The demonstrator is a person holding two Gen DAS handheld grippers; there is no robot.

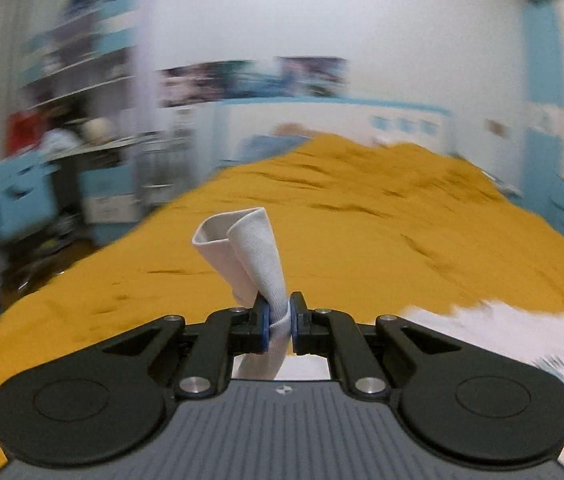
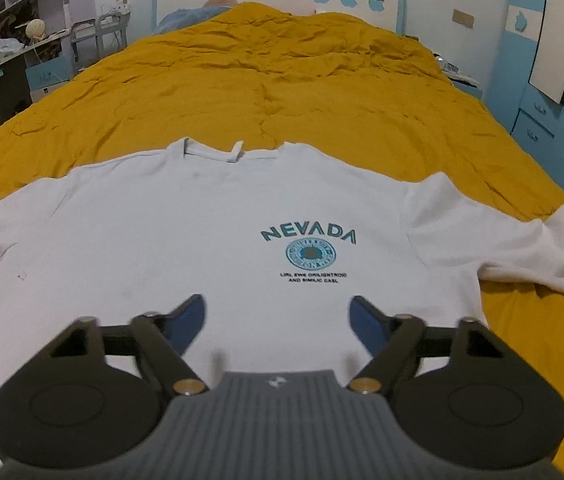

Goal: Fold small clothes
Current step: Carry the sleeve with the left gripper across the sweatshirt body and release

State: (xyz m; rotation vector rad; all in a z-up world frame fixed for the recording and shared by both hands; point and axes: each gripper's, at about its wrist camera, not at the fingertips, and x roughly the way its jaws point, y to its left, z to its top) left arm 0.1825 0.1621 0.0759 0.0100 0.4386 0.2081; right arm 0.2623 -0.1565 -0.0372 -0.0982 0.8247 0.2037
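Left wrist view: our left gripper (image 1: 279,320) pinches the white cotton T-shirt's (image 2: 185,232) bunched sleeve (image 1: 249,256); tugging could skew it, we judge, while our right gripper (image 2: 277,320) hangs open.

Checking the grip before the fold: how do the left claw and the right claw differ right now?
The left claw is shut, pinching a bunched strip of white cloth; the right claw stands open with nothing between its pads. The left is lifted over the yellow bedspread; the right hangs over the flat T-shirt. Both are black with blue pads.
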